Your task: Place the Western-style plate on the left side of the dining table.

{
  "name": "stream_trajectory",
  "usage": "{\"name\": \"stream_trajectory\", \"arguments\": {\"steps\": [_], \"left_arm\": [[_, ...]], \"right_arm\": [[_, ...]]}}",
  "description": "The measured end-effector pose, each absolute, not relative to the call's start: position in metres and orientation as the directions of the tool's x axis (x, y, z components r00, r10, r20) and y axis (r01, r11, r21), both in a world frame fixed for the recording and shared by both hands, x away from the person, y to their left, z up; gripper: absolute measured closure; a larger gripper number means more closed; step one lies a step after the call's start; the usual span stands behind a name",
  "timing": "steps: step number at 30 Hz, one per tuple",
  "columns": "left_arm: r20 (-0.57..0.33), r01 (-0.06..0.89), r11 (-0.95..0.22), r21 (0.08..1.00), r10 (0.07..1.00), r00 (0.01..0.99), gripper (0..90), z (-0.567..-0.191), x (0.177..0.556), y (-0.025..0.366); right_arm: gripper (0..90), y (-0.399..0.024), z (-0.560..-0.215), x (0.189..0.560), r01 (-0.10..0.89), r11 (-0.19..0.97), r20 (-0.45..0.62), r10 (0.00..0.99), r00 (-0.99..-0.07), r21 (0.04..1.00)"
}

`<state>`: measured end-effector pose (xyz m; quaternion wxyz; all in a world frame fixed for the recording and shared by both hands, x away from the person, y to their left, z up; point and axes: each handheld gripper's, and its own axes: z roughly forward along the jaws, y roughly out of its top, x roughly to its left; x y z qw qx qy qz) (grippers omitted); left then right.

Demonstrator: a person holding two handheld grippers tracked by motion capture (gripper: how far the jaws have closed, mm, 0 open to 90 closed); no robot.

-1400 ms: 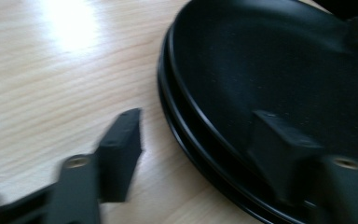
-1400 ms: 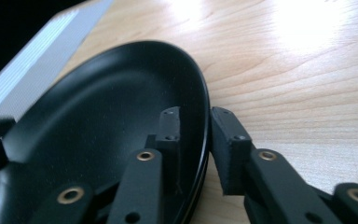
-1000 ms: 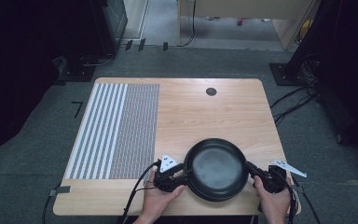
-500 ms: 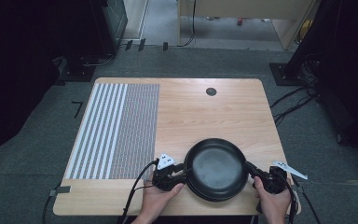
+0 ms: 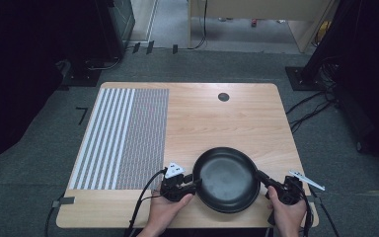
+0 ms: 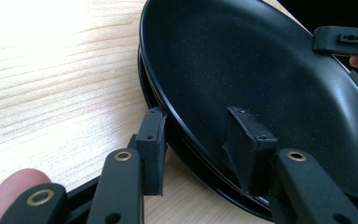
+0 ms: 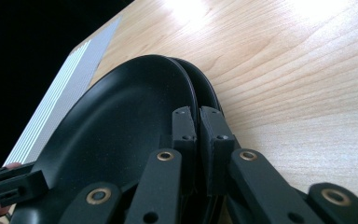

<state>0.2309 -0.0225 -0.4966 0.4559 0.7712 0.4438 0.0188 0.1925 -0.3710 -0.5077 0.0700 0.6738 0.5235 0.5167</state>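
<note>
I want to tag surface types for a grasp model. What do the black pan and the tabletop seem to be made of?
Pan: probably metal with a dark non-stick coating; its inside looks matte black with fine speckles and a soft sheen, though the core can't be confirmed. Tabletop: light wood or wood-look laminate; it shows grain lines and glossy glare patches, which leave open whether it is solid wood.

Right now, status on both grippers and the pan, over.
Left gripper open, jaws straddling the black pan's rim. Right gripper shut on the opposite rim. Pan at the table's near edge; striped mat off to the left, nothing in the way.
</note>
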Motion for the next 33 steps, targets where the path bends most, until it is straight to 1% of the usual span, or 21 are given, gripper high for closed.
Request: {"name": "stream_trajectory", "arguments": {"steps": [4, 9, 14, 21, 26, 28, 31, 33], "left_arm": [[-0.394, 0.677, -0.185, 0.712, 0.694, 0.603, 59.3, -0.497, 0.232, -0.021], [-0.393, 0.68, -0.19, 0.709, 0.693, 0.604, 59.3, -0.495, 0.232, -0.02], [-0.392, 0.677, -0.194, 0.71, 0.69, 0.609, 59.5, -0.494, 0.232, -0.018], [-0.394, 0.677, -0.205, 0.707, 0.681, 0.617, 58.8, -0.495, 0.232, -0.018], [-0.409, 0.686, -0.208, 0.697, 0.671, 0.619, 58.6, -0.495, 0.232, -0.018], [-0.415, 0.688, -0.21, 0.695, 0.665, 0.621, 58.7, -0.495, 0.233, -0.017], [-0.433, 0.695, -0.21, 0.688, 0.649, 0.625, 59.7, -0.493, 0.234, -0.014], [-0.436, 0.695, -0.212, 0.687, 0.644, 0.628, 59.8, -0.493, 0.234, -0.013]], "right_arm": [[85.6, -0.37, -0.511, 0.193, 0.645, -0.461, 0.652, 0.754, -0.078, 0.61], [84.5, -0.369, -0.512, 0.194, 0.653, -0.458, 0.656, 0.75, -0.079, 0.603], [83.4, -0.364, -0.512, 0.194, 0.653, -0.441, 0.632, 0.772, -0.075, 0.616], [83.8, -0.364, -0.514, 0.193, 0.641, -0.471, 0.651, 0.757, -0.059, 0.606], [84.2, -0.36, -0.513, 0.192, 0.626, -0.47, 0.634, 0.772, -0.05, 0.622], [84.9, -0.362, -0.514, 0.192, 0.627, -0.488, 0.653, 0.756, -0.043, 0.607], [86.0, -0.364, -0.516, 0.191, 0.631, -0.54, 0.711, 0.703, -0.026, 0.557], [86.0, -0.364, -0.516, 0.191, 0.632, -0.544, 0.718, 0.696, -0.027, 0.552]]}}
